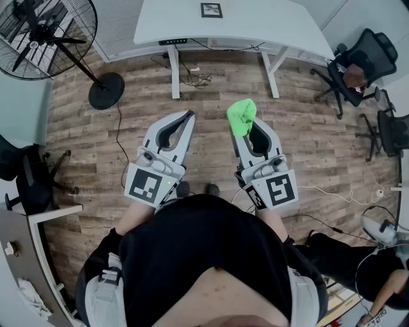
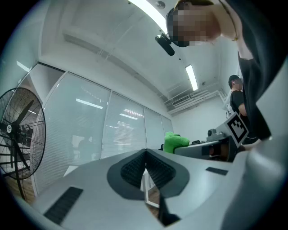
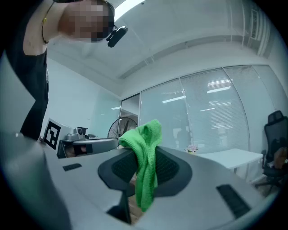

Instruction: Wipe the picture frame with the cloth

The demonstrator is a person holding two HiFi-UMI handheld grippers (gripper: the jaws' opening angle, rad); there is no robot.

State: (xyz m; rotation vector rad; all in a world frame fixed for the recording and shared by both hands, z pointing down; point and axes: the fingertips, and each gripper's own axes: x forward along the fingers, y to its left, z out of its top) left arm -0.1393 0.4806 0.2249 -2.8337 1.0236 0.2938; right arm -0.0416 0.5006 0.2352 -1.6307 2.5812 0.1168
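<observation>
A small dark picture frame (image 1: 211,10) lies on the white table (image 1: 255,25) at the far side of the room. My right gripper (image 1: 246,128) is shut on a bright green cloth (image 1: 241,116), which bunches above the jaw tips and hangs between the pads in the right gripper view (image 3: 146,166). My left gripper (image 1: 190,115) is shut with nothing in it; its pads meet in the left gripper view (image 2: 145,153). Both grippers are held side by side over the wooden floor, well short of the table. From the left gripper view the cloth (image 2: 174,141) shows to the right.
A standing fan (image 1: 45,35) is at the far left, its round base (image 1: 106,91) on the floor. Black office chairs (image 1: 361,60) stand at the right. Cables run under the table and across the floor. A second person sits at the lower right (image 1: 383,274).
</observation>
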